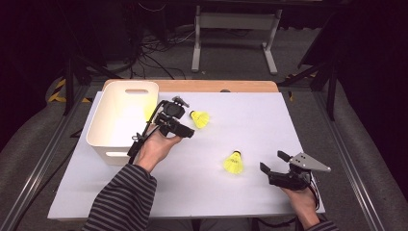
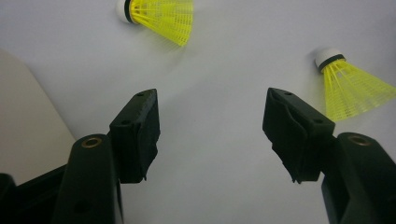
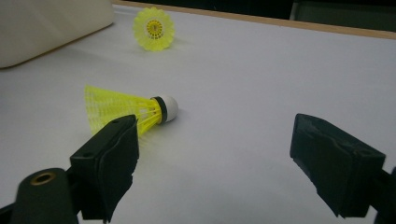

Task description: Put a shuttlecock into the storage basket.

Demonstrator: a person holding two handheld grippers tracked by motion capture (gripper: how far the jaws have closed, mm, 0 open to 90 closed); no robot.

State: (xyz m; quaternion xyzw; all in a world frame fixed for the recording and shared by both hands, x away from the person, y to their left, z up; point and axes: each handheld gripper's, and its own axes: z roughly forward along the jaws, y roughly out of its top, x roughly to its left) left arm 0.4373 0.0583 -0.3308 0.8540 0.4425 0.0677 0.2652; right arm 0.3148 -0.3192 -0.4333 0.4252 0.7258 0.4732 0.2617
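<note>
High view: white table sheet (image 1: 231,187) over a wooden board, its far edge showing as a tan strip at the top of the sheet.

White bin (image 1: 122,118) sits at the upper left of the sheet, with a slot handle in its far wall and another in its near wall. A patch of yellow shows inside against its right wall; cannot tell what it is.

Left gripper (image 1: 188,133) sits centre-left, just right of the bin, held by a hand in a striped sleeve (image 1: 118,202). Jaws point right. In the left gripper view the jaws stand wide apart with only bare sheet between them; nothing held.

Far shuttlecock (image 1: 199,119), yellow skirt with a white cork and a black band, lies on its side just beyond the left gripper's tips, upper centre of the high view. In the left gripper view it lies at the top edge (image 2: 159,14).

Near shuttlecock (image 1: 234,162), of the same make, lies lower centre, between the two grippers. It shows at the right edge of the left gripper view (image 2: 350,88), and in the right gripper view lies on its side, cork to the right (image 3: 128,109).

Right gripper (image 1: 275,162) sits at lower right, grey three-cornered plate on top. Jaws are spread wide, empty, pointing left toward the near shuttlecock, near it but apart.

No brand, label or legible writing on any item.
</note>
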